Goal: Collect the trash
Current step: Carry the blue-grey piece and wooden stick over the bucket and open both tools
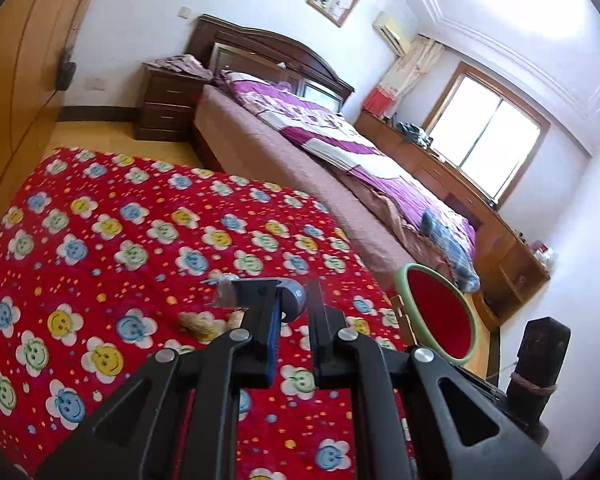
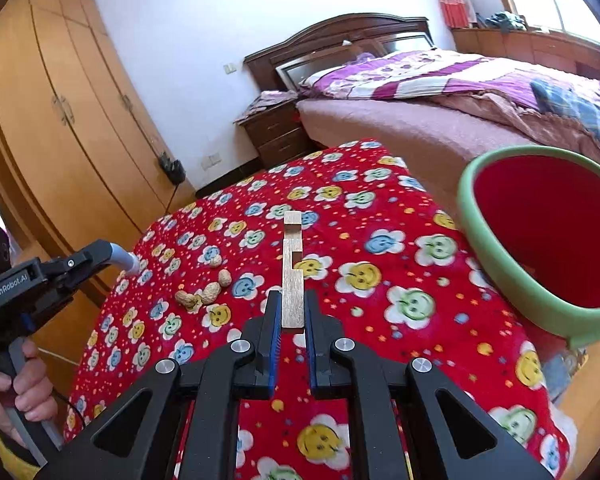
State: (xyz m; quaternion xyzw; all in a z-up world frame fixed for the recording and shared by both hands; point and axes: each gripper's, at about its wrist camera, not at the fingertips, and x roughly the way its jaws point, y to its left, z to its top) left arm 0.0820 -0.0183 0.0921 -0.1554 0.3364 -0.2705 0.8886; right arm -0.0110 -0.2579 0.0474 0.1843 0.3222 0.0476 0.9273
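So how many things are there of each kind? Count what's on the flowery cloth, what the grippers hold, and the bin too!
Peanuts: 4
Wood strip: 1
Grey tube: 1
Bin: 1
Total: 7

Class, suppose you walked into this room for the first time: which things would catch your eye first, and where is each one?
First the bright red smiley-flower cloth spread over the table, with peanut shells lying on its left part. At its right edge stands a red bin with a green rim. The right gripper holds a notched wooden strip upright between its fingers; behind is a bed with purple bedding.
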